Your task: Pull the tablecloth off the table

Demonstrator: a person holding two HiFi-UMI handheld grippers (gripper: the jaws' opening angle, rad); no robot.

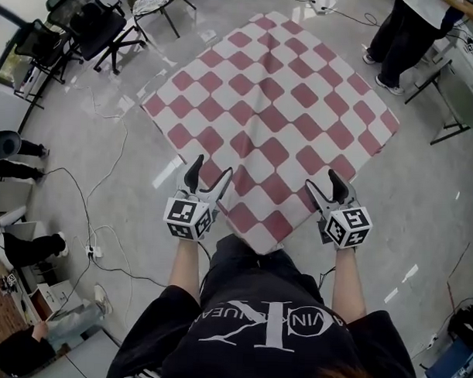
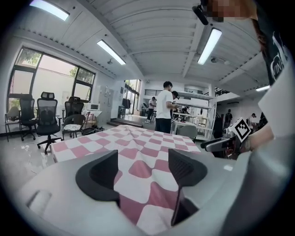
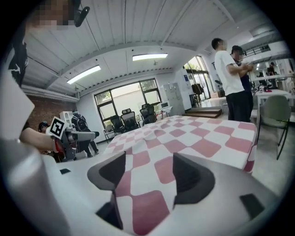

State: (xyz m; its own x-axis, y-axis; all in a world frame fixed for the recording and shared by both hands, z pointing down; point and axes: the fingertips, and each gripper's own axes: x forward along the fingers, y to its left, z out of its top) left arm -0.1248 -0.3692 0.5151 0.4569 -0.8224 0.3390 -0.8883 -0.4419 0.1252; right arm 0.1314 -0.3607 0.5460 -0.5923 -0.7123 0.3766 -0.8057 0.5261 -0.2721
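A red-and-white checked tablecloth [image 1: 270, 108] covers the table, with one corner hanging toward me. My left gripper [image 1: 211, 169] is over the cloth's near left edge. Its jaws stand apart, and in the left gripper view [image 2: 143, 173] the cloth [image 2: 138, 143] lies in the gap between them, not pinched. My right gripper [image 1: 320, 181] is over the near right edge. It is also open [image 3: 150, 177], with the cloth [image 3: 184, 133] passing under and between its jaws. Neither pair of pads presses on the fabric.
Black office chairs [image 1: 95, 24] stand at the far left. A person [image 1: 404, 35] stands beyond the table's far right corner, next to a folding table frame [image 1: 456, 99]. Cables [image 1: 105, 187] trail over the floor on the left. More people [image 1: 17, 246] are at the left edge.
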